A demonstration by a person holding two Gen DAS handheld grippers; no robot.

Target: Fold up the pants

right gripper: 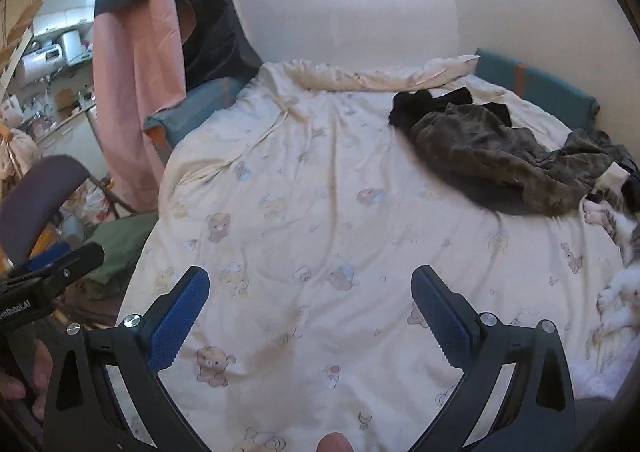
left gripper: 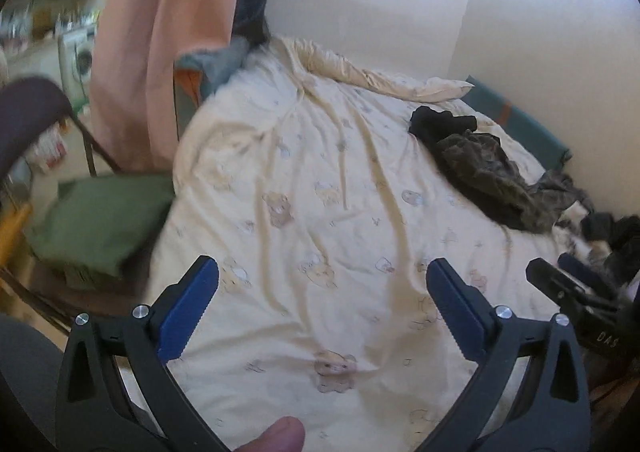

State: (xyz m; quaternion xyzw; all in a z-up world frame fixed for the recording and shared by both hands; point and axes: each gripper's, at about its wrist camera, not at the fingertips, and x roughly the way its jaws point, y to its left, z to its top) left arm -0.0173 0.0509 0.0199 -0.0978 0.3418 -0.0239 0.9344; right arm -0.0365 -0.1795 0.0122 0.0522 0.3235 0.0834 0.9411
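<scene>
A: On the bed, what is there?

B: A cream quilt (right gripper: 304, 220) printed with small bears covers the bed, rumpled into long creases. The pants (right gripper: 496, 156), dark grey-green and crumpled, lie on the far right part of the quilt, not folded. A black garment (right gripper: 416, 104) touches their far end.

A: And the tongs?

B: Both stand over the near edge of the quilt. The left gripper (left gripper: 322, 306) has its blue pads wide apart with only quilt showing between them. The right gripper (right gripper: 310, 312) is the same: jaws apart, nothing held. Both are well apart from the pants.

A: Anything else on the bed?

B: At the right edge lies something furry, white and grey, with paws (right gripper: 616, 248); it may be a cat, but it is cut off by the picture's edge. A teal cushion (right gripper: 536, 84) runs along the far right wall.

A: And beside the bed?

B: To the left, a pink cloth (right gripper: 132, 108) hangs down, with a dark cloth (right gripper: 208, 12) behind it. A green folded cloth (left gripper: 104, 216) lies low at the left, near a dark chair back (right gripper: 40, 196). A fingertip (left gripper: 280, 436) shows at the bottom of the left view.
</scene>
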